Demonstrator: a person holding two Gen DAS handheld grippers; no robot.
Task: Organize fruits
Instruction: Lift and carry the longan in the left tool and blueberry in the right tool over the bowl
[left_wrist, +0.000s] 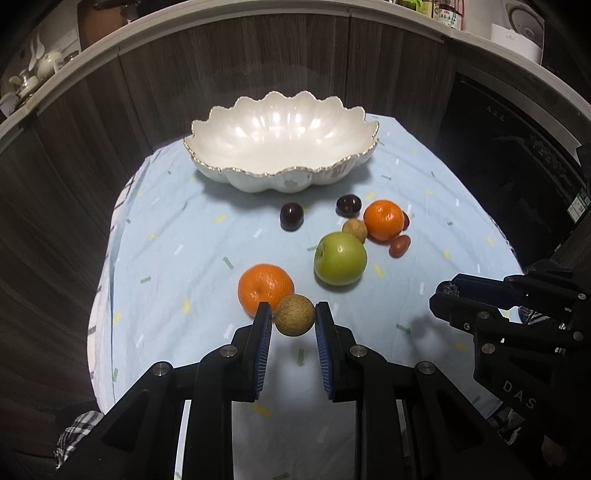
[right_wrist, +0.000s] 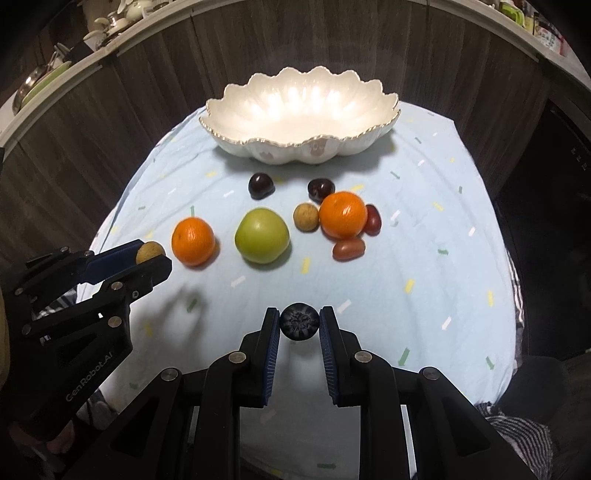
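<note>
A pale blue tablecloth (left_wrist: 177, 258) flecked with small green, yellow and white dashes covers the table. Behind it stands a run of dark wood-grain cabinet fronts (right_wrist: 155, 92) under a light countertop (left_wrist: 229, 16). White teaware (left_wrist: 44, 64) sits on the counter at one end, jars and a white appliance (left_wrist: 517, 35) at the other. Overhead light glares brightly.

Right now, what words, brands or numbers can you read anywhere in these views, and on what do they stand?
"GenRobot.AI": on the body of the left hand-held gripper, seen from the right wrist view.
"DAS": on the body of the right hand-held gripper, cut off after those letters.
Labels on the shelf jars: too small and blurred to read.
White marks on the dark appliance front: unreadable.
</note>
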